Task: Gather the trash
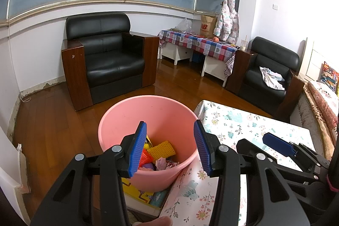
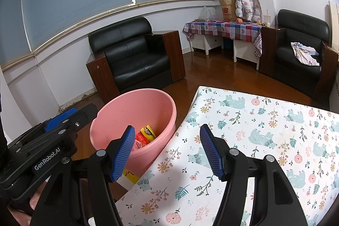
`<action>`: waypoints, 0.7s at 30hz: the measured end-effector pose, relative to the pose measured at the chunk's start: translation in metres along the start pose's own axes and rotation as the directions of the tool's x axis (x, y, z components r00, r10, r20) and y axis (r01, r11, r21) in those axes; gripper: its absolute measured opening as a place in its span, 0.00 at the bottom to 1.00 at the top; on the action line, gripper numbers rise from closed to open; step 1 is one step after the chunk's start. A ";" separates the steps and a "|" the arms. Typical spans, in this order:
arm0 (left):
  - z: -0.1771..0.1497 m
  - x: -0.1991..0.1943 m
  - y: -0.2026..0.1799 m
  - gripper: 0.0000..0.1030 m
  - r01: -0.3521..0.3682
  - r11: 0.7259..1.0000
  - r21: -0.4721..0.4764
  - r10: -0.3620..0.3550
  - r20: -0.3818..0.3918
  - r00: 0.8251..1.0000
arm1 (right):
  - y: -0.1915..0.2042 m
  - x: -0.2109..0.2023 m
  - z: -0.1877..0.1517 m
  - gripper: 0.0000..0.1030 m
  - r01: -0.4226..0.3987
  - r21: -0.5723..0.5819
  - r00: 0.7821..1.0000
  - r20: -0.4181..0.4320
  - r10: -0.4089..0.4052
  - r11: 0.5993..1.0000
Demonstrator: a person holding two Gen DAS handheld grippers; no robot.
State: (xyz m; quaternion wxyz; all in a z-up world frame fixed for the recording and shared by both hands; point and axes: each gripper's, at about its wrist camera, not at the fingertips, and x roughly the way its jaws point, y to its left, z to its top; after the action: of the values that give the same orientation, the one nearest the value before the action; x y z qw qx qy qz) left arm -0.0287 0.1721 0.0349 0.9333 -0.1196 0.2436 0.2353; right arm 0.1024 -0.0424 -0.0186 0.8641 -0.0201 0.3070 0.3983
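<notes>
Left claw (image 1: 170,145) hangs over the pink bucket (image 1: 118,118), jaws spread wide, nothing between them. Right claw (image 2: 167,148) sits over the edge of the floral-cloth bench (image 2: 264,141), jaws also apart and empty. Bucket stands on the wood floor (image 1: 53,120) just beside the bench. Trash is inside it: yellow foam net (image 1: 162,150), crumpled pink paper (image 1: 162,163), red wrapper (image 2: 141,139), yellow wrapper (image 2: 149,131).

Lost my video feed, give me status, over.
Left gripper open, empty, over pink bucket. Right gripper open, empty, at table edge. Trash in bucket. Nothing blocking.
</notes>
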 end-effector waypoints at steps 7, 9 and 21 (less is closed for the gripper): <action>0.000 0.000 -0.002 0.45 0.003 1.000 -0.003 -0.003 -0.004 1.000 | 0.000 0.000 0.000 0.61 0.000 -0.001 1.000 0.001 0.000 1.000; 0.000 0.000 -0.002 0.45 0.003 1.000 -0.002 -0.003 -0.005 1.000 | 0.000 0.000 0.000 0.61 0.000 -0.001 1.000 0.000 0.000 1.000; 0.000 0.000 -0.003 0.45 0.004 1.000 -0.002 -0.004 -0.007 1.000 | -0.001 0.000 0.000 0.61 0.000 0.002 1.000 0.000 0.000 1.000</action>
State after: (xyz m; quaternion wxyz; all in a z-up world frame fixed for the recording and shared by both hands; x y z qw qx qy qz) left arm -0.0271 0.1695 0.0349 0.9328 -0.1217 0.2463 0.2331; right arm 0.1026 -0.0431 -0.0186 0.8642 -0.0195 0.3073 0.3980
